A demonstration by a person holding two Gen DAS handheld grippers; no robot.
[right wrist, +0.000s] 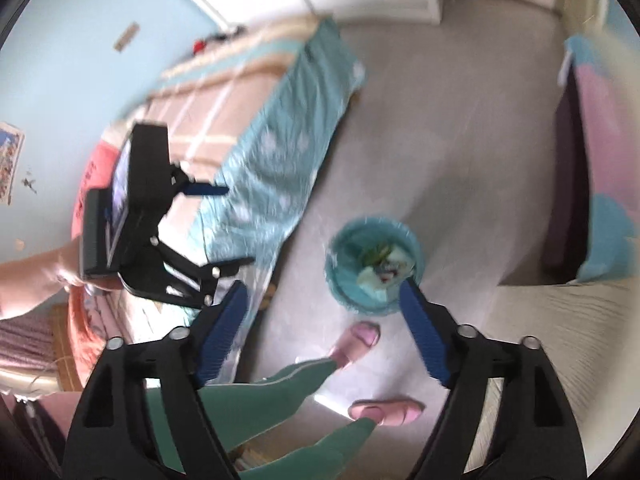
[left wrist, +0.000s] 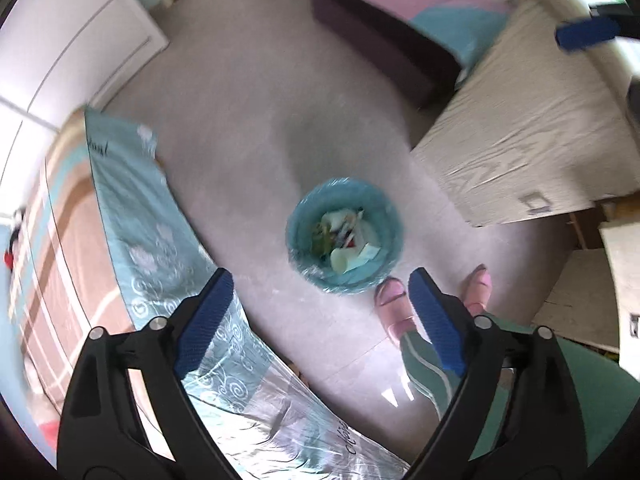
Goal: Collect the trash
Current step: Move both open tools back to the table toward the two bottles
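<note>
Both grippers are hanging high over the floor with nothing in them. The left gripper [left wrist: 320,284] is pointing straight down, jaws spread wide and empty; same deal with the right gripper [right wrist: 322,296], jaws wide apart. Just below, the person's pink slippers [left wrist: 394,304] are standing on the beige floor [left wrist: 240,120]. Right past the toes, the teal trash bin [left wrist: 344,236] is sitting upright with wrappers and paper scraps [left wrist: 348,240] lying inside. The bed with the teal cover [left wrist: 152,240] is running along one side.
</note>
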